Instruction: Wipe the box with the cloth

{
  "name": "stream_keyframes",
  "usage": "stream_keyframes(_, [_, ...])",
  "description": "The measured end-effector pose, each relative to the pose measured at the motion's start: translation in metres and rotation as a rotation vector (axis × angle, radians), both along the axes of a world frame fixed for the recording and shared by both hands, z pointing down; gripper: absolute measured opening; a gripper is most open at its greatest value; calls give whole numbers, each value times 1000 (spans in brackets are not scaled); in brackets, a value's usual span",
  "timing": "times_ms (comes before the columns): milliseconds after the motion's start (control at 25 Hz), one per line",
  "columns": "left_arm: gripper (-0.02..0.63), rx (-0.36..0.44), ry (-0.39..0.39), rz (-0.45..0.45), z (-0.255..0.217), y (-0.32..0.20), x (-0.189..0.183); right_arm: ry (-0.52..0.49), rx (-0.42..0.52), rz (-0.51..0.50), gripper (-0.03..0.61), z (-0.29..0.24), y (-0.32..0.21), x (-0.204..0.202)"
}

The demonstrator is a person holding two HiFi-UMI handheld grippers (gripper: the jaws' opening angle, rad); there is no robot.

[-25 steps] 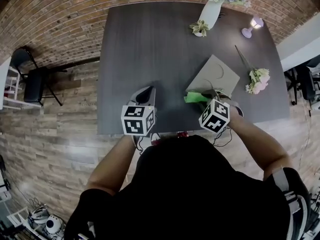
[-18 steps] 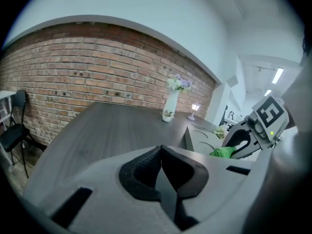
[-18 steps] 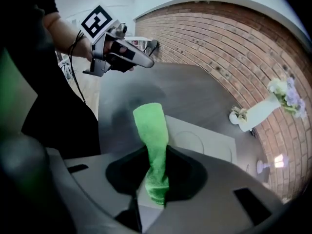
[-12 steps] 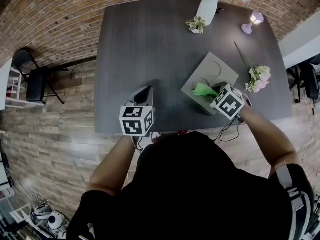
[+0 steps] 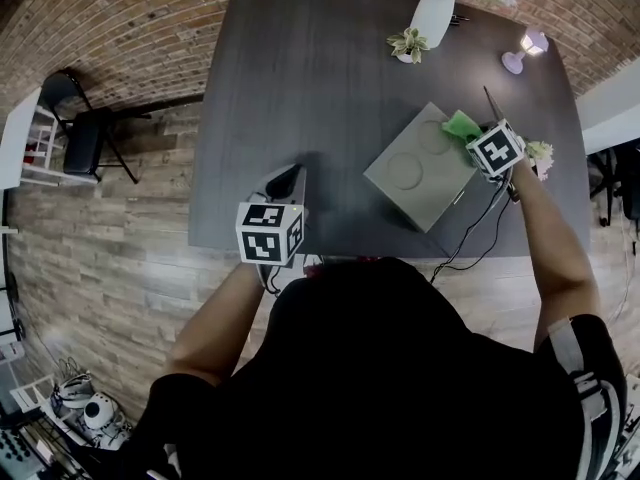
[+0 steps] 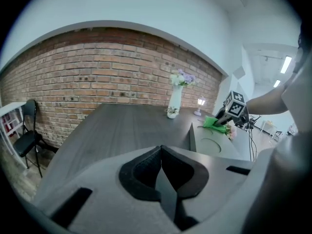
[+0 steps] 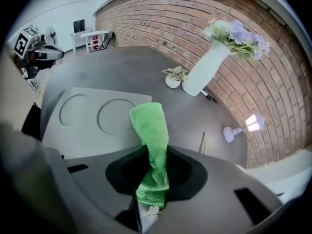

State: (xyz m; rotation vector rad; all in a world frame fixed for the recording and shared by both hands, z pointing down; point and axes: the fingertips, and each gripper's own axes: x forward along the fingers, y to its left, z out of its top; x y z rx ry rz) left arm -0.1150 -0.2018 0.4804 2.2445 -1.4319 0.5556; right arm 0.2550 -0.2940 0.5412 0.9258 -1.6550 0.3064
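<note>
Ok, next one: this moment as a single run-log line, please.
right gripper shut on green cloth | cloth on far corner of flat grey box | left gripper shut, empty, over dark table's near edge

Grey box (image 5: 418, 173) lay at 4 o'clock on dark table (image 5: 300, 88). Green cloth (image 5: 461, 124) rested on box's 1 o'clock corner, at right gripper (image 5: 472, 135) tip. Left gripper (image 5: 283, 181) hung over table's 7 o'clock edge, well apart from box. White vase (image 5: 434, 15) stood at 1 o'clock, lamp (image 5: 521, 55) at 2 o'clock.
</note>
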Motion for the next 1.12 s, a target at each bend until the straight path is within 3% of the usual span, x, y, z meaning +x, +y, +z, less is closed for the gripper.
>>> stream_keyframes(160, [9,18,-10,17,-7,-4,0,77,9,55,83,3,0,23])
stream_keyframes(320, [9,22,2,52,-7,-6,5,137,140,-37,83,-11,-1,11])
stream_keyframes(400, [9,19,9,75,-5,-5,8,149,162,-54,83,-12,10,4])
stream_keyframes(880, [9,23,74,241,0,6,20,116,87,-36,83,-5,117,-60])
stream_keyframes(1120, [9,-13,111,326,13,25,22,0,6,-54,83,-5,182,-126])
